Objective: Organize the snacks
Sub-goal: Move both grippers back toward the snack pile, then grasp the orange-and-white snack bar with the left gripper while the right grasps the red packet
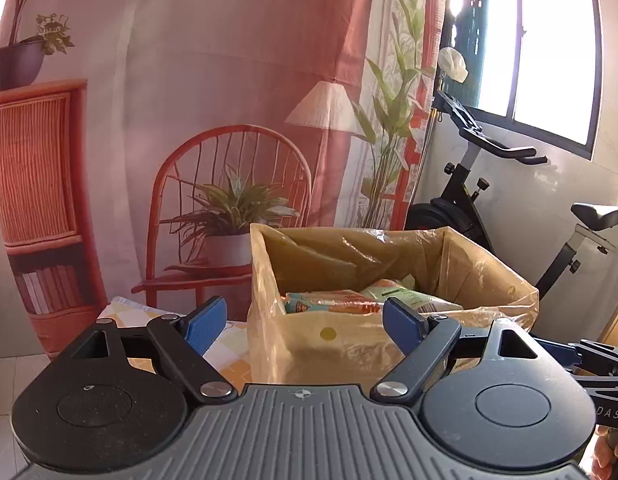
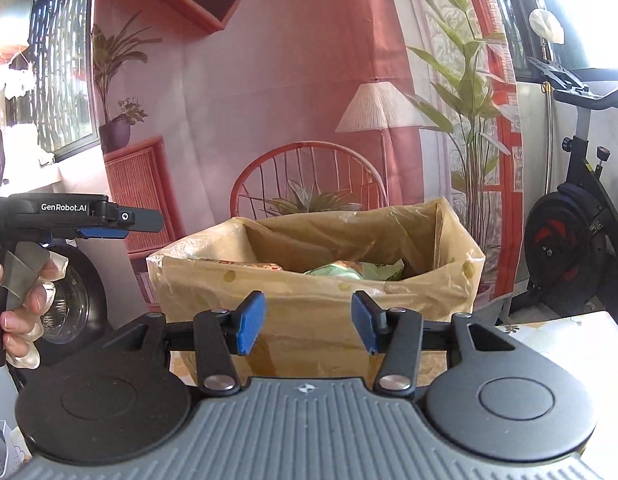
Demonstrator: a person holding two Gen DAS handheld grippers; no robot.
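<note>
We are holding the left gripper [image 1: 305, 322] with its jaws wide apart and gripping nothing, just near of the plastic-lined cardboard box [image 1: 329, 344] on the tabletop [image 1: 229, 344]. We are keeping the right gripper [image 2: 307, 326] partly apart, also gripping nothing, before the same box. Snack packets [image 1: 337, 300] are lying inside it, an orange one left, a green one [image 2: 349, 270] right.

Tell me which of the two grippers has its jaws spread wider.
The left gripper: its blue pads stand far apart, nothing between them. The right gripper shows a narrower gap, also empty.
</note>
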